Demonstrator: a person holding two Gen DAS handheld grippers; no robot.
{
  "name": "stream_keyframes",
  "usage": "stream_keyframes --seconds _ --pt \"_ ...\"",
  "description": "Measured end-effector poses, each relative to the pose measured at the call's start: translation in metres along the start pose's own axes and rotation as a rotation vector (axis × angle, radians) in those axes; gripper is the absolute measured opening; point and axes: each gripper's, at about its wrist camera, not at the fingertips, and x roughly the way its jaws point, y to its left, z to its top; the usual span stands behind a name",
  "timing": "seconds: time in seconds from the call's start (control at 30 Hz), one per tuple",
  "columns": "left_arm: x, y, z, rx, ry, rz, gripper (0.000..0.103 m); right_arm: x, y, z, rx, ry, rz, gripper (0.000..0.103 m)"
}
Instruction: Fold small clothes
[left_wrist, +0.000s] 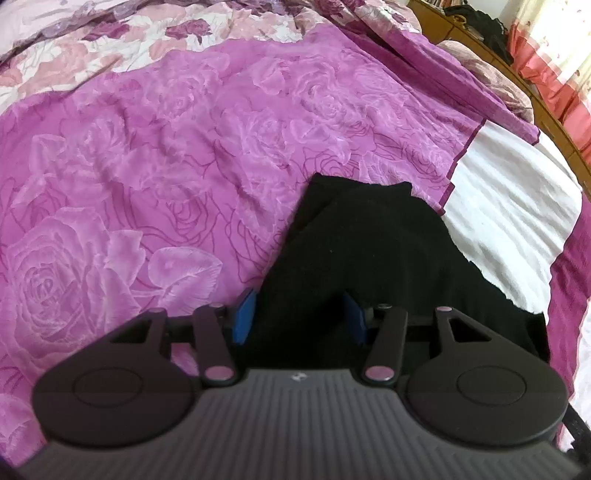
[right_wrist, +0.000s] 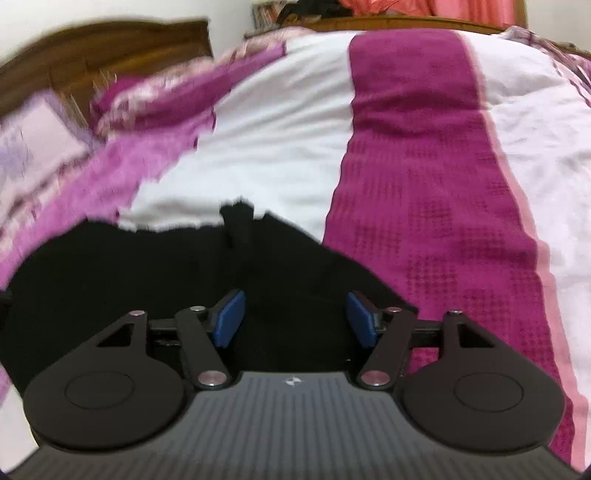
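**Dark cloth, and jaws that may be taking nothing**

I am holding my left gripper (left_wrist: 301, 317) over the near end of the black garment (left_wrist: 354, 236), which is lying on the bed across the purple rose-print cover (left_wrist: 147, 166) and the white towel stripe (left_wrist: 498, 206). The blue pads (left_wrist: 245, 317) are standing partway apart with black cloth filling the gap, but I cannot tell whether they are pinching it (the fabric is too dark to show a fold).

My right gripper (right_wrist: 295, 317) is hovering above the same garment (right_wrist: 147, 266), jaws standing wide, nothing visibly pressed between them.

The risks I am judging: I may be closing on a single layer, or on the cover beneath, dragging it along. With the cloth's edges hard to read, the fold could land crooked, or the limp fabric could bunch.
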Motion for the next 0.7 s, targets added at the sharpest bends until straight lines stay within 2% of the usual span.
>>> stream_keyframes --seconds 0.07,0.13,0.23,0.3,0.33,0.37,0.43,0.5,0.63,0.67,0.7 --pt "0.000 0.001 0.000 -0.009 0.005 -0.002 0.053 -0.014 -0.005 0.001 -0.006 -0.066 -0.052 0.077" --pt "-0.001 -0.002 -0.001 -0.001 0.002 0.000 0.053 -0.022 -0.007 0.002 0.000 -0.106 -0.048 0.081" --pt "-0.001 -0.006 -0.004 0.019 -0.006 0.011 0.053 -0.011 0.004 0.002 -0.052 -0.032 0.011 0.081" --pt "-0.001 -0.007 -0.005 0.022 -0.009 0.018 0.053 0.004 0.011 -0.001 -0.080 0.028 0.003 0.079" --pt "0.000 -0.008 -0.005 0.021 -0.010 0.020 0.053 0.011 0.012 -0.002 -0.064 0.059 -0.001 0.064" --pt "0.000 -0.009 -0.006 0.019 -0.011 0.022 0.053 0.014 0.013 -0.005 -0.057 0.061 -0.015 0.030" --pt "0.001 -0.010 -0.005 0.019 -0.011 0.023 0.053 0.012 0.025 -0.010 -0.115 0.026 -0.055 0.011" --pt "0.002 -0.010 -0.005 0.020 -0.008 0.026 0.053 0.002 0.038 -0.014 -0.184 -0.036 -0.111 0.007" --pt "-0.001 -0.010 -0.005 0.014 -0.008 0.015 0.053 -0.026 0.025 -0.007 -0.099 -0.169 -0.168 0.005" --pt "-0.002 -0.010 -0.005 0.022 -0.013 0.010 0.053 -0.031 0.022 -0.005 -0.099 -0.187 -0.180 0.000" --pt "-0.003 -0.012 -0.006 0.034 -0.018 0.012 0.053 -0.036 0.019 -0.003 -0.104 -0.209 -0.226 0.000"
